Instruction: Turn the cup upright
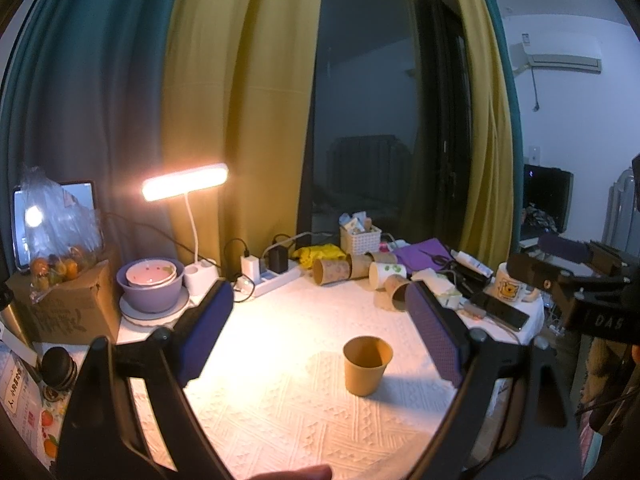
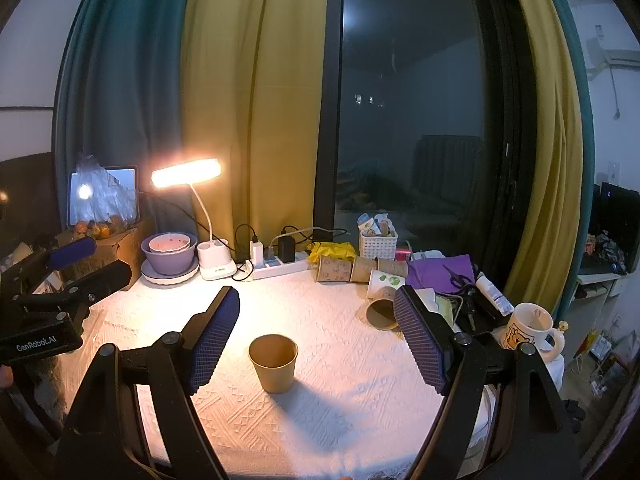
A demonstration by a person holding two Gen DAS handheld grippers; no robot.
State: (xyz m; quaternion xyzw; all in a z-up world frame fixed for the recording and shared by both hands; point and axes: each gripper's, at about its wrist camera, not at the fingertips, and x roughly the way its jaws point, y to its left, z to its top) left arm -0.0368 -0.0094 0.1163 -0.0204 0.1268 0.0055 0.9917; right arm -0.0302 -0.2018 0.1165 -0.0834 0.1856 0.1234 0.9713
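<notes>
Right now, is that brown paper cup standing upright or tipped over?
Upright: the brown paper cup stands on its base, open mouth up, on the white tablecloth.

A lit bar-shaped desk lamp point(image 2: 186, 173) on a white base stands at the far left of the white textured tablecloth point(image 2: 340, 412). Left of it, a pink bowl sits inside a purple bowl point(image 2: 170, 258) on a plate. A white power strip point(image 2: 280, 269) lies just right of the lamp base. Farther right sit a white lattice basket point(image 2: 378, 245), several brown paper cups lying on their sides point(image 2: 360, 269), and a purple cloth point(image 2: 440, 272). A white bear-printed mug point(image 2: 530, 326) stands at the right edge.
</notes>
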